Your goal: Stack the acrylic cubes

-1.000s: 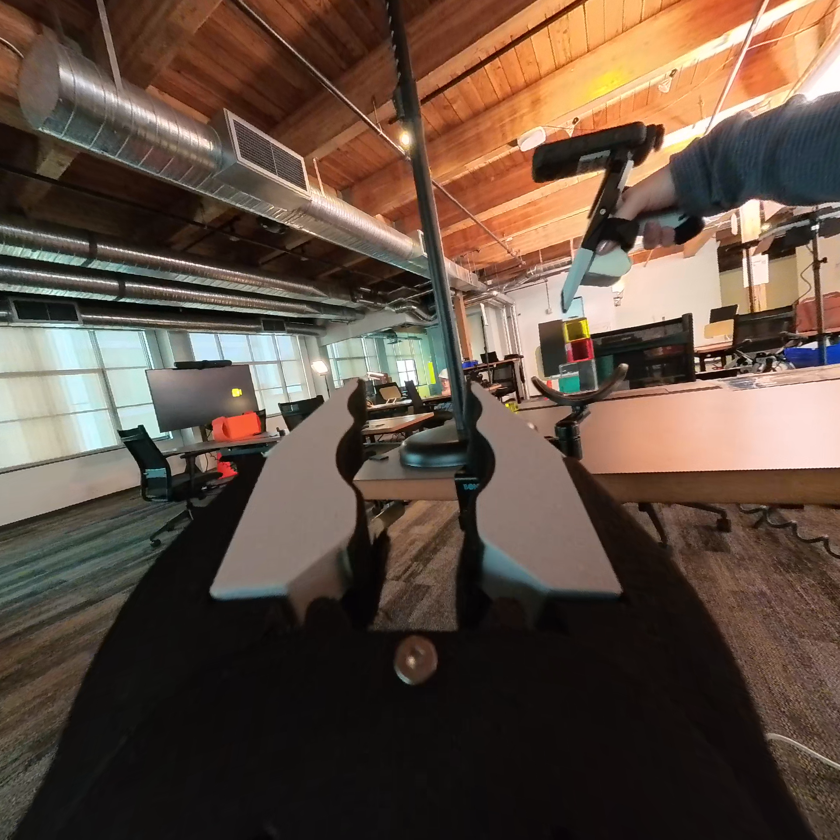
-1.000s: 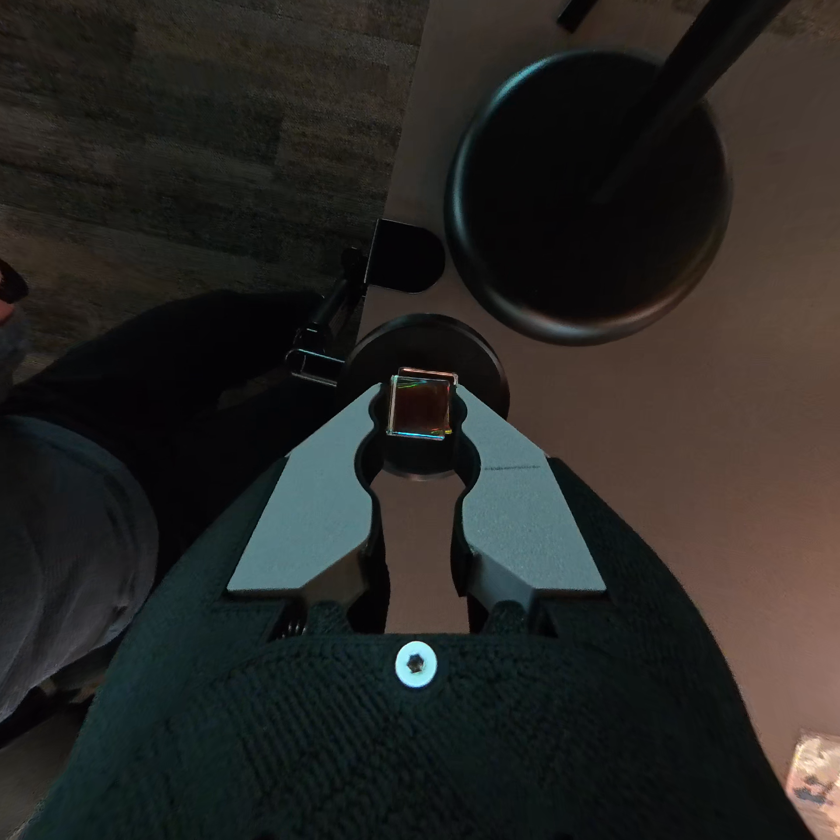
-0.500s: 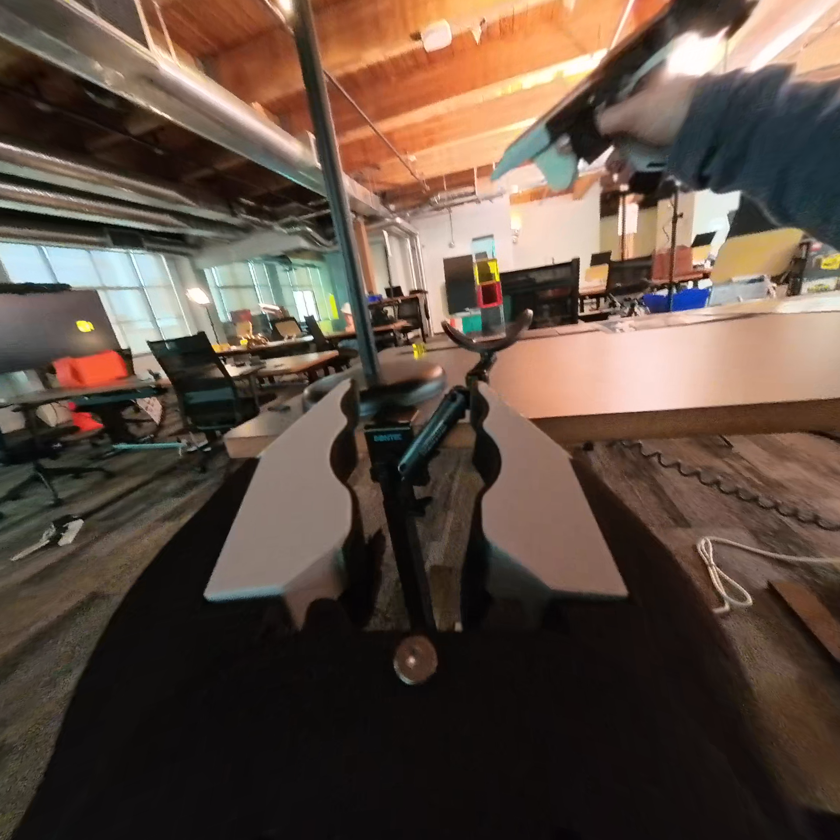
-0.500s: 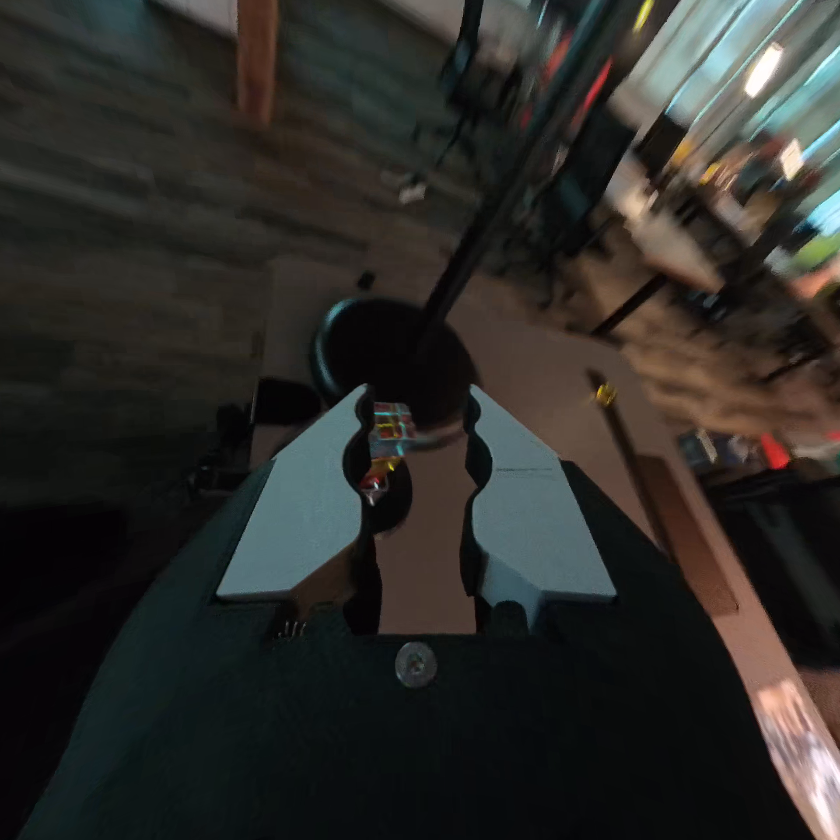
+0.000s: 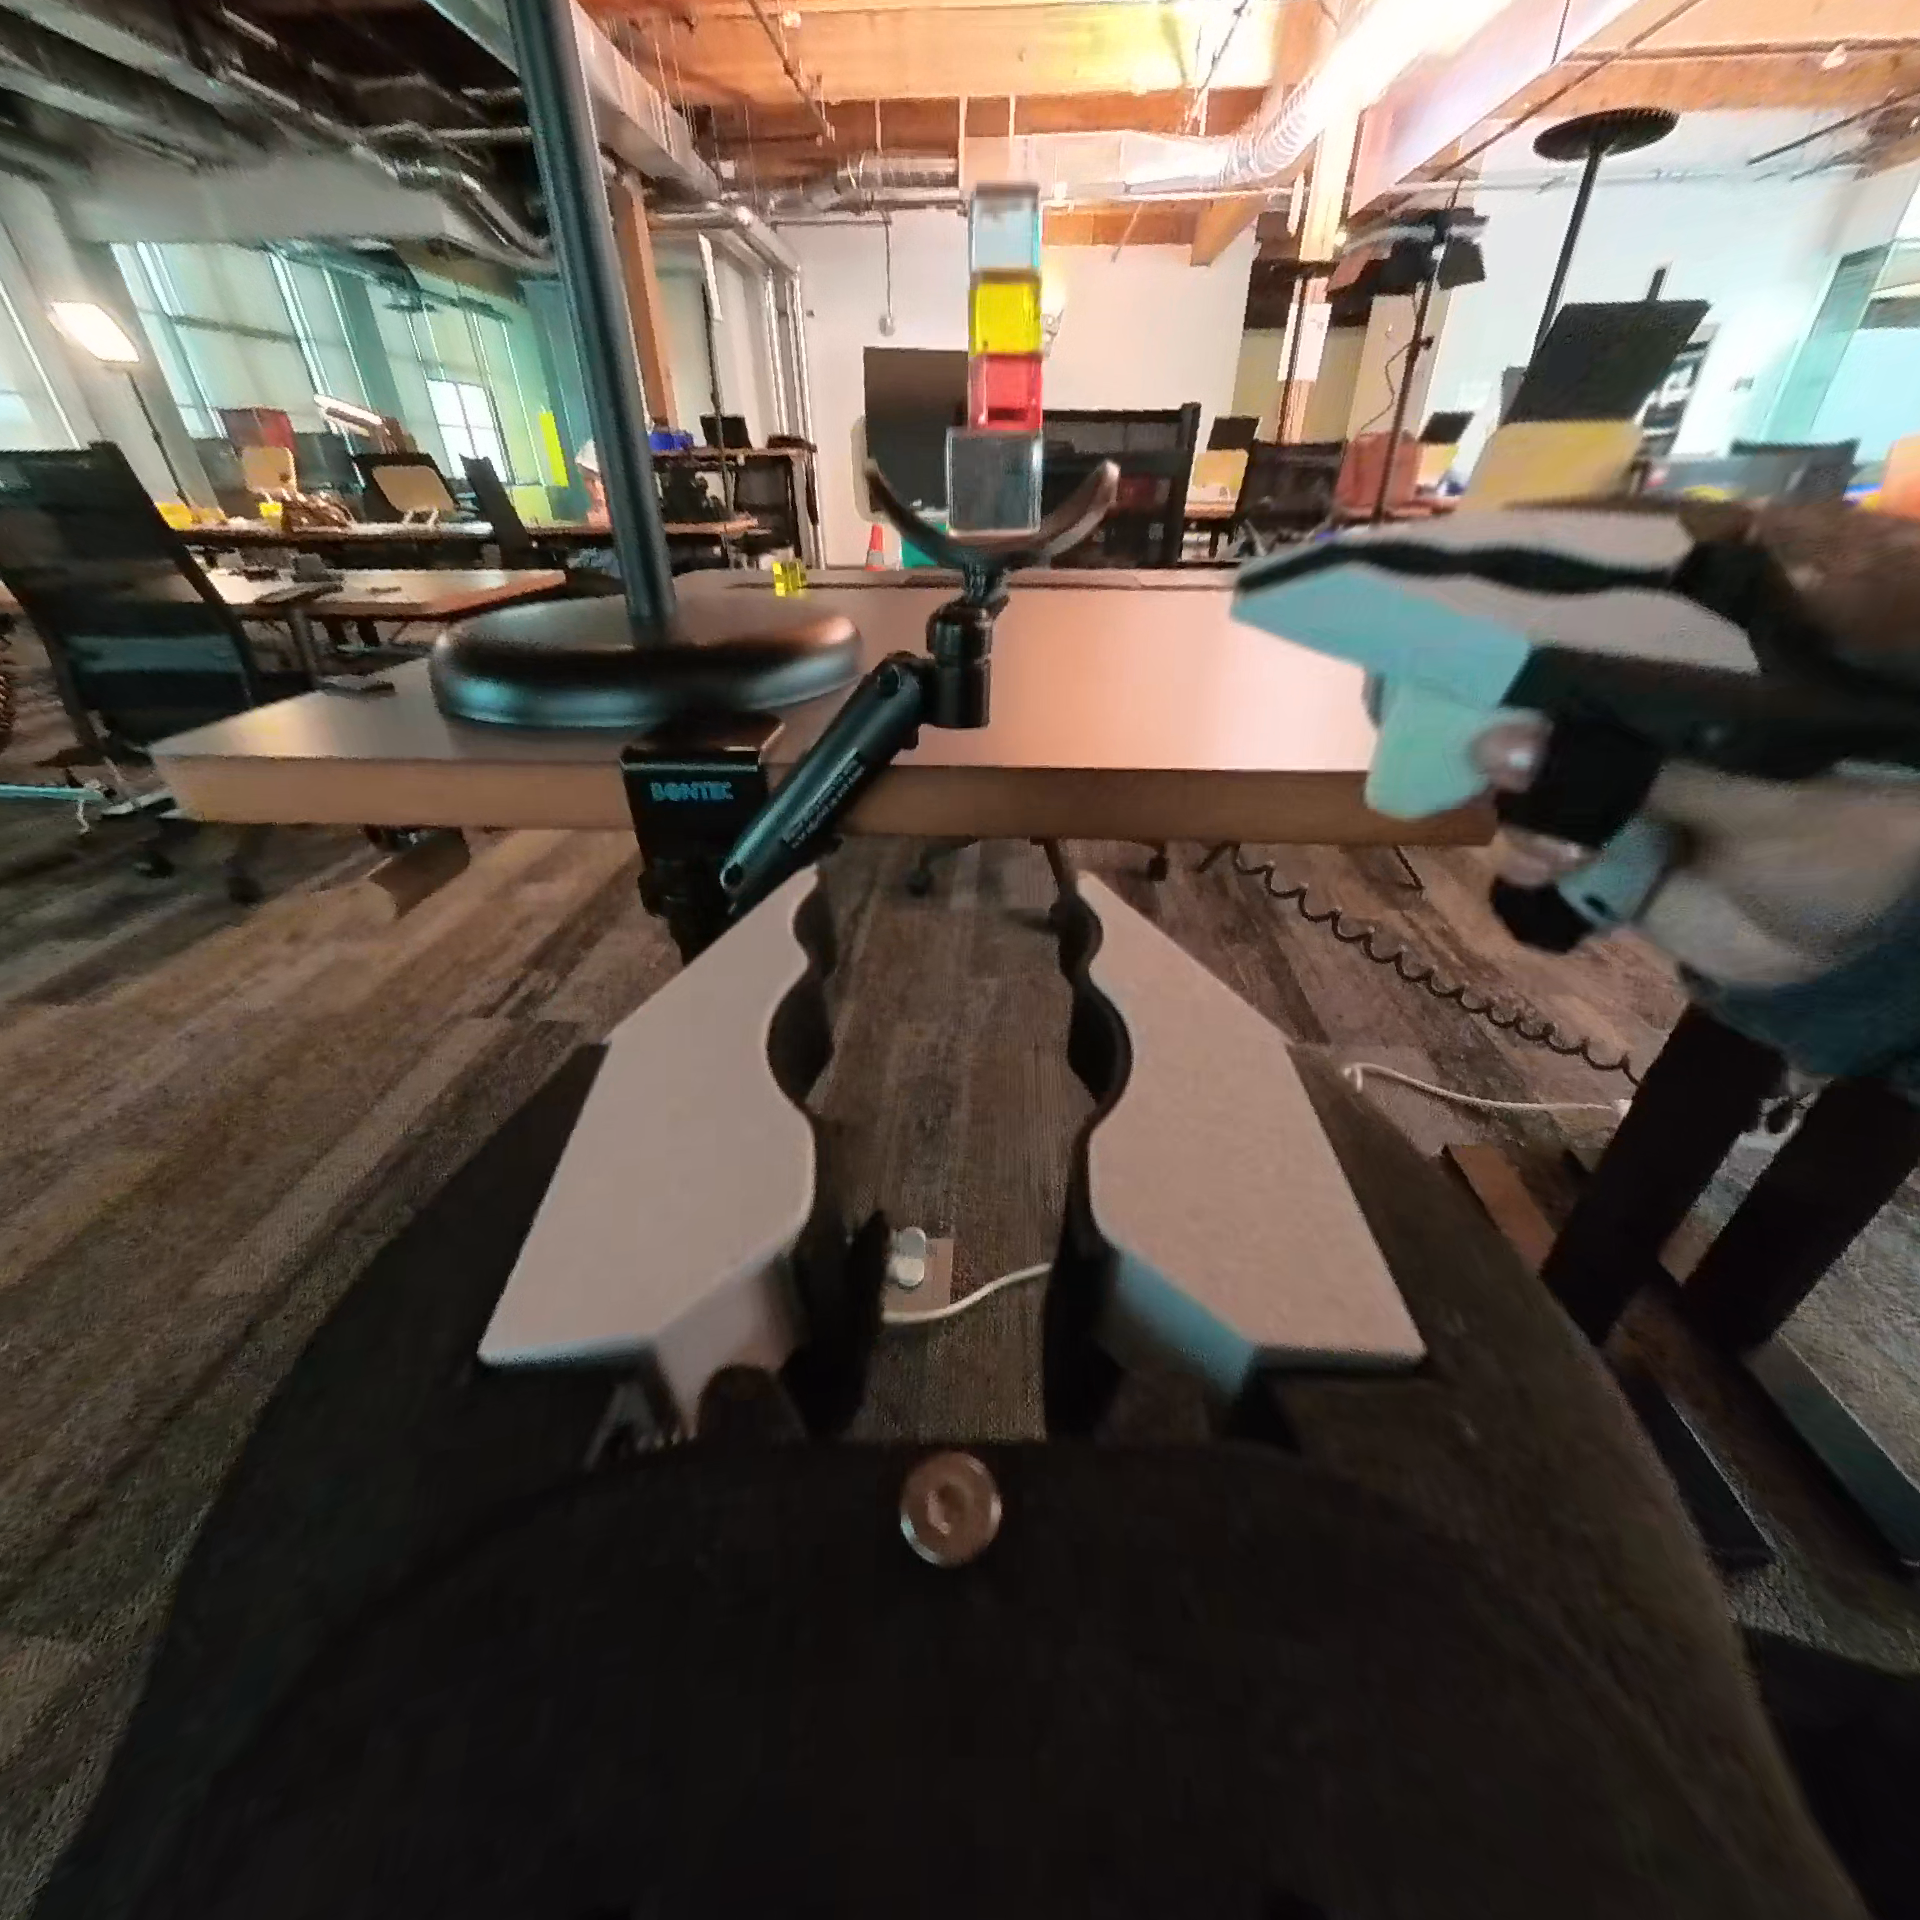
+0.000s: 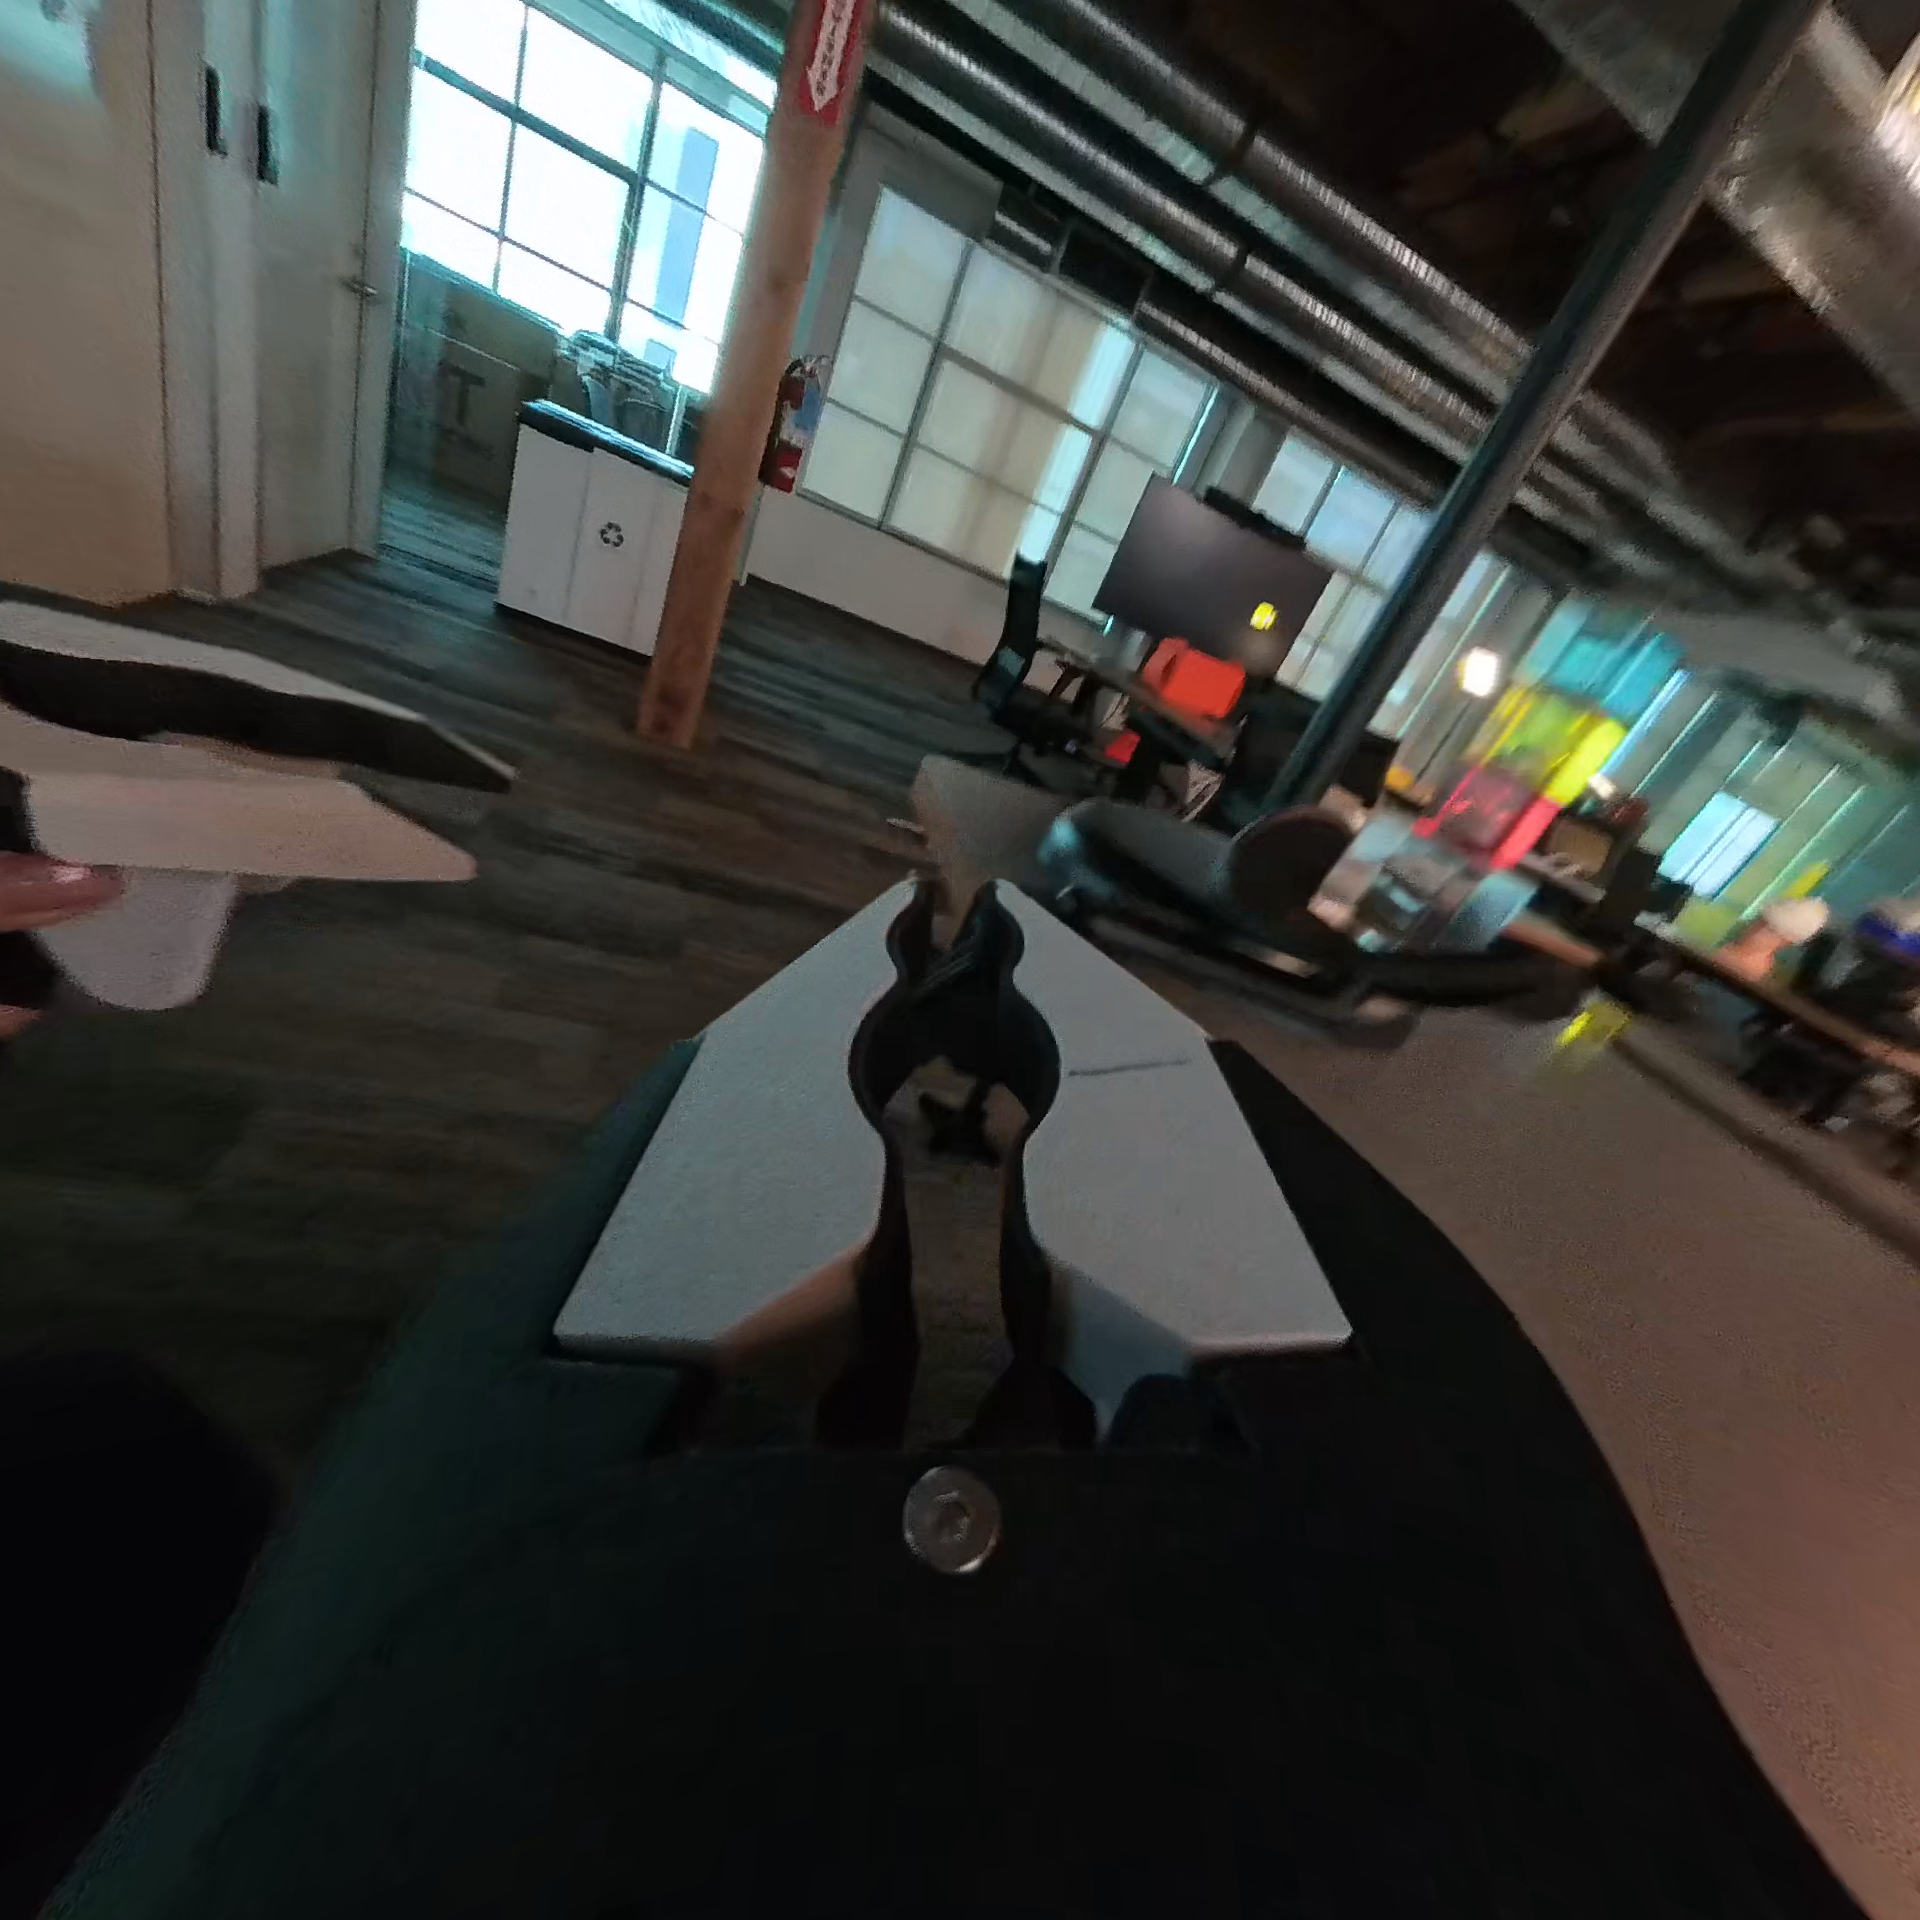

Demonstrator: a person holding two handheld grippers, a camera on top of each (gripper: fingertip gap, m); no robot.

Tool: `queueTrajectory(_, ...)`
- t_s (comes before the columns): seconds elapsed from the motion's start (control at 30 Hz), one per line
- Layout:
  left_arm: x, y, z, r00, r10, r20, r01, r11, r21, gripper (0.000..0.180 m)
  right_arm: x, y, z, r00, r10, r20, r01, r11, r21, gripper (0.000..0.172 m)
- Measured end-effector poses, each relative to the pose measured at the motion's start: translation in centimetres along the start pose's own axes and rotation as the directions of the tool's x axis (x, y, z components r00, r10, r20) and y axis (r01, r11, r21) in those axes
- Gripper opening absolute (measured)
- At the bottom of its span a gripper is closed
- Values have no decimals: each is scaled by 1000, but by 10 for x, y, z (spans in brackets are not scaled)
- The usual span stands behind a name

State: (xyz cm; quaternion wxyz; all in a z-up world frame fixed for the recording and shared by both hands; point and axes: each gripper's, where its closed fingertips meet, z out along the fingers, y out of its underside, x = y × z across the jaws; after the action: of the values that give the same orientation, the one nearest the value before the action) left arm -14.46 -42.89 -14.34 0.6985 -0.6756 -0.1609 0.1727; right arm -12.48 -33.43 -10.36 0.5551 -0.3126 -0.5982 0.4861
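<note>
Grippers in both your hands hang off the near edge of a brown table (image 5: 1143, 665). Your left gripper (image 5: 945, 914) stands open with nothing between its grey fingers (image 5: 707, 1091), low in front of the table edge, over the carpet. Just beyond its left fingertip, a black clamp (image 5: 691, 800) grips the table edge and carries a jointed black arm (image 5: 821, 774) up to a curved cradle (image 5: 987, 530). On that cradle stands a stack of see-through cubes (image 5: 1000, 353): clear at the bottom, then red, yellow and clear on top. Left of the cradle, a round black lamp base (image 5: 644, 665) with its pole sits on the table. Your right gripper (image 6: 954, 914), seen to the right in the left view, has its fingertips almost together, nothing visible between them. It is level with the tabletop, well to the right of the cube stack.
</note>
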Motion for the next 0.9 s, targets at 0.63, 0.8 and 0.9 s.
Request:
queueTrajectory(0.63,-77,95,2,980,-174,99,181,981,-75,34,-97,234,70,904,424,50,-359,819,-446,19)
queueTrajectory(0.8,-189,176,-43,868,-295,401,338,940,-40,20,-105,352,110,847,531,-31,-430,650,-626,27)
queueTrajectory(0.9,-220,222,-57,768,-449,457,493,870,25,19,-100,436,133,881,465,-85,-381,592,-711,26)
